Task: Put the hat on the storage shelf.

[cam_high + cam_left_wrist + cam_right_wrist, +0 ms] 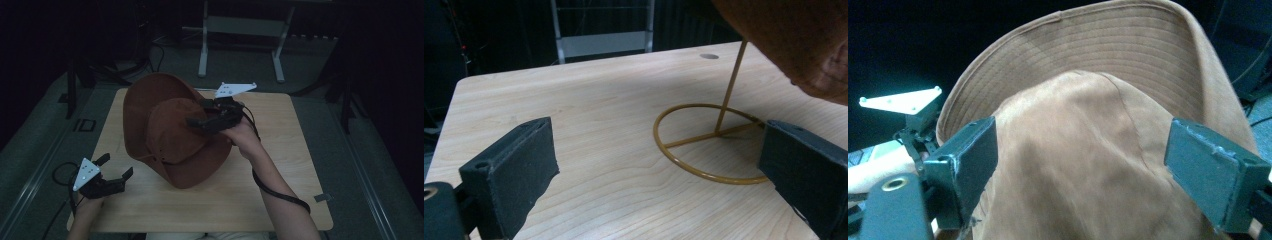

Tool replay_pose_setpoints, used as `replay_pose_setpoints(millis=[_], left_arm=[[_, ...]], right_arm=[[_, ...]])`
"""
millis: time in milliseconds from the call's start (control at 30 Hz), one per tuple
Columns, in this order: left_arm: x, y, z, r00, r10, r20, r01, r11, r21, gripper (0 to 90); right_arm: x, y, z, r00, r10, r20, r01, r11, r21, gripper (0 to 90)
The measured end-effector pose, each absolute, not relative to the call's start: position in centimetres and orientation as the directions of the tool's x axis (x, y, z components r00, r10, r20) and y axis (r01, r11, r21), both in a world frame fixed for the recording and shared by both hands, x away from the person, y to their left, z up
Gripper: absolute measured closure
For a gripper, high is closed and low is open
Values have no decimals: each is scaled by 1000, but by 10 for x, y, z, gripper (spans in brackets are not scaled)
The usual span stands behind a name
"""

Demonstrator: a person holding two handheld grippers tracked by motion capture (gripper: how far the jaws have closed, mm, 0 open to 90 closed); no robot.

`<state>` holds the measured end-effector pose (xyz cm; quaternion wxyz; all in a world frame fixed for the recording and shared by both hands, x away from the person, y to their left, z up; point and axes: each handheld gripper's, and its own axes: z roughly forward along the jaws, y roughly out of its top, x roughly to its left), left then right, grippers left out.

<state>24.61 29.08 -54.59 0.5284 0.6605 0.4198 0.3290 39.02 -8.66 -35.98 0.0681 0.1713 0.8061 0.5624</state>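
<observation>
Your right gripper sits over the crown of a brown suede wide-brimmed hat, its jaws spread wide on either side of the crown and not clamped on it. In the right gripper view the crown fills the gap between the two black jaws, with the stitched underside of the upturned brim behind it. The hat stands tilted near the middle of a pale wooden square tabletop, raised on a thin gold wire stand. In the left gripper view you can see that stand's round base ring flat on the wood and its upright rod rising to the hat.

Your left gripper is at the table's near left corner, well apart from the hat, jaws wide open and holding nothing; its grey three-cornered plate faces up.

The room around the table is dark. A grey metal frame stands on the floor beyond the far edge.

Bare wood lies open along the near edge and the right side of the table.
</observation>
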Motion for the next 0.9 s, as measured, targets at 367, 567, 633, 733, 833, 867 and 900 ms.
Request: replay_pose_setpoints(millis=[367, 567, 633, 733, 833, 867, 900], left_arm=[[244, 291, -548, 431, 902, -8, 203, -89, 975, 31], [244, 291, -551, 431, 902, -2, 210, -98, 973, 31], [244, 291, -551, 426, 905, -1, 211, -99, 972, 31], [244, 292, -553, 413, 911, 6, 210, -102, 972, 30], [245, 294, -555, 405, 914, 9, 220, -107, 970, 31], [245, 294, -555, 403, 915, 9, 221, -107, 969, 31], [245, 295, -556, 406, 914, 8, 221, -107, 969, 30]], right_arm=[[386, -124, -374, -902, 429, 46, 195, 311, 930, 138], [384, -150, -384, -885, 465, 33, 195, 304, 932, 139], [383, -159, -388, -878, 478, 34, 198, 298, 934, 140], [382, -173, -396, -869, 493, 38, 207, 292, 934, 141], [381, -186, -405, -859, 510, 37, 214, 293, 932, 142], [380, -191, -408, -856, 515, 39, 218, 292, 931, 142], [380, -195, -411, -852, 521, 41, 223, 291, 930, 142]])
